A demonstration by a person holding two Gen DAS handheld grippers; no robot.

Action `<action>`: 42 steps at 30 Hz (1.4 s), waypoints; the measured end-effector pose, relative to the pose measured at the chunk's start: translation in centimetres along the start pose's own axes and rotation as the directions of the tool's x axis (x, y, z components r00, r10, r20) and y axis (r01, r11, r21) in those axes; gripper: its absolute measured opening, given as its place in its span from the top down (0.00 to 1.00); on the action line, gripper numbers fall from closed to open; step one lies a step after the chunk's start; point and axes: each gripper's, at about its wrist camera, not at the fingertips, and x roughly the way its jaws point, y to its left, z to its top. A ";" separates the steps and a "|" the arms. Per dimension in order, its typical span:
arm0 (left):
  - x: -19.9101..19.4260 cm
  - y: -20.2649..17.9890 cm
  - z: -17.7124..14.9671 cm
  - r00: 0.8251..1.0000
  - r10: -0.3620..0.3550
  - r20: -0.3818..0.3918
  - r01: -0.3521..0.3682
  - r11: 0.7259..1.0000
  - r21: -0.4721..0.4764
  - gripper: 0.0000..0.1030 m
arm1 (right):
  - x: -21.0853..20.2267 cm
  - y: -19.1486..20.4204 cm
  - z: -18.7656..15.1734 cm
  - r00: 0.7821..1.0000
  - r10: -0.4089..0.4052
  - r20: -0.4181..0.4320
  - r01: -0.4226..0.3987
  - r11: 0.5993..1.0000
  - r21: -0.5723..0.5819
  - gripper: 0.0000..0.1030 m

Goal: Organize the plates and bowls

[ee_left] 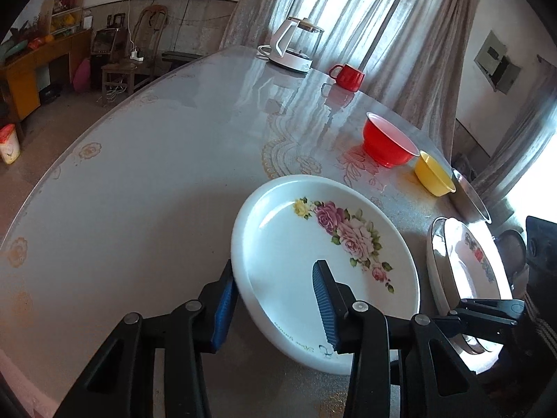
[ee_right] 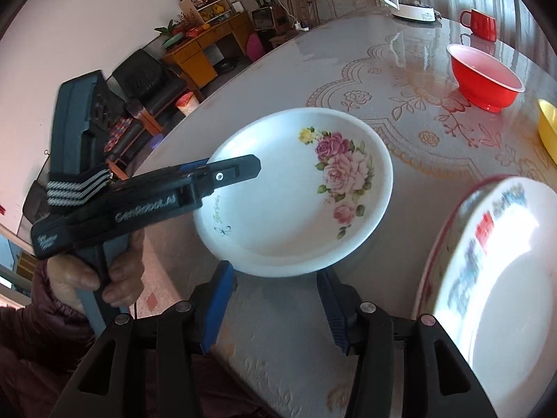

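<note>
Two grippers: your left gripper (ee_left: 275, 299), unclenched, straddles the white rose-printed ceramic plate's (ee_left: 296, 237) seven-o'clock rim; right gripper (ee_right: 275, 308) released, empty. Shallow bite risks the plate slipping onto the bench (ee_left: 139, 174).

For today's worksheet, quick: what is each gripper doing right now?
Left gripper: open, jaws astride the rim of the flowered plate, not clamped.
Right gripper: open, holding nothing.

Daylight comes through the curtains (ee_left: 365, 10) and is strong there, nearly white. The glossy table (ee_left: 156, 160) reflects it in pale streaks. The plate at the right (ee_right: 504, 271) is blown out by glare and blurred. Both views bend strongly at the edges, with dark round corners. The room behind is dimmer.
</note>
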 end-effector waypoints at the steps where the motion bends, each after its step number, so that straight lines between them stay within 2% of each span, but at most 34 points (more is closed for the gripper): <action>1: 0.1 0.2 0.1 1.000 -0.002 0.001 0.002 1.000 -0.005 0.59 | 0.5 -0.1 0.5 1.000 -0.006 0.000 0.006 1.000 0.002 0.50; 8: 0.6 1.7 1.8 1.000 0.010 0.025 -0.009 0.999 -0.036 0.57 | 1.3 -1.3 3.4 1.000 0.001 0.005 -0.001 0.998 0.058 0.45; 10: 1.0 1.8 2.1 0.999 0.025 0.022 -0.025 0.999 -0.029 0.58 | 0.4 -2.2 3.1 1.000 -0.019 0.008 0.018 0.997 0.070 0.45; 12: 1.3 1.8 2.4 0.998 0.064 0.018 -0.064 0.998 -0.006 0.61 | 0.1 -2.4 3.5 0.999 -0.040 0.009 0.039 0.997 0.067 0.45; 14: 1.6 1.6 2.5 0.996 0.092 0.014 -0.092 0.996 0.019 0.70 | -0.1 -2.8 3.9 0.998 -0.065 0.004 0.064 0.996 0.069 0.45; 17: 1.8 1.3 2.5 0.996 0.085 0.015 -0.086 0.996 0.036 0.70 | -0.1 -3.8 4.7 0.994 -0.107 0.017 0.105 0.989 0.100 0.45; 24: 1.9 1.6 2.6 0.996 0.080 0.037 -0.081 0.996 0.043 0.69 | 0.7 -5.1 6.9 0.991 -0.131 0.020 0.128 0.986 0.109 0.45; 25: 1.9 1.6 2.6 0.996 0.080 0.039 -0.081 0.996 0.042 0.69 | 0.8 -5.1 7.1 0.989 -0.143 0.022 0.140 0.985 0.101 0.46; 26: 2.0 1.5 2.7 0.996 0.083 0.042 -0.085 0.996 0.041 0.69 | 0.9 -5.2 7.2 0.988 -0.154 0.021 0.151 0.984 0.097 0.52; 27: 2.0 1.5 2.7 0.995 0.086 0.044 -0.088 0.995 0.041 0.69 | 1.2 -5.4 7.3 0.985 -0.171 0.018 0.168 0.981 0.096 0.63; 29: 2.0 1.5 2.7 0.995 0.088 0.048 -0.090 0.995 0.039 0.68 | 1.9 -5.8 7.5 0.979 -0.204 -0.005 0.203 0.975 0.087 0.76; 30: 2.1 1.4 2.7 0.995 0.088 0.048 -0.090 0.995 0.042 0.67 | 1.8 -6.0 7.5 0.981 -0.195 0.010 0.193 0.977 0.086 0.78; 34: 2.2 1.0 2.9 0.993 0.108 0.038 -0.110 0.993 0.050 0.67 | 1.8 -6.7 7.6 0.988 -0.154 0.000 0.153 0.984 0.087 0.78; 38: 2.3 0.6 3.0 0.993 0.113 0.023 -0.114 0.993 0.044 0.67 | 1.7 -7.2 7.7 0.994 -0.112 0.000 0.111 0.990 0.089 0.74; 42: 2.2 0.4 2.5 0.988 0.147 0.044 -0.149 0.988 0.048 0.74 | 1.6 -7.1 7.4 0.994 -0.110 0.025 0.107 0.990 0.089 0.71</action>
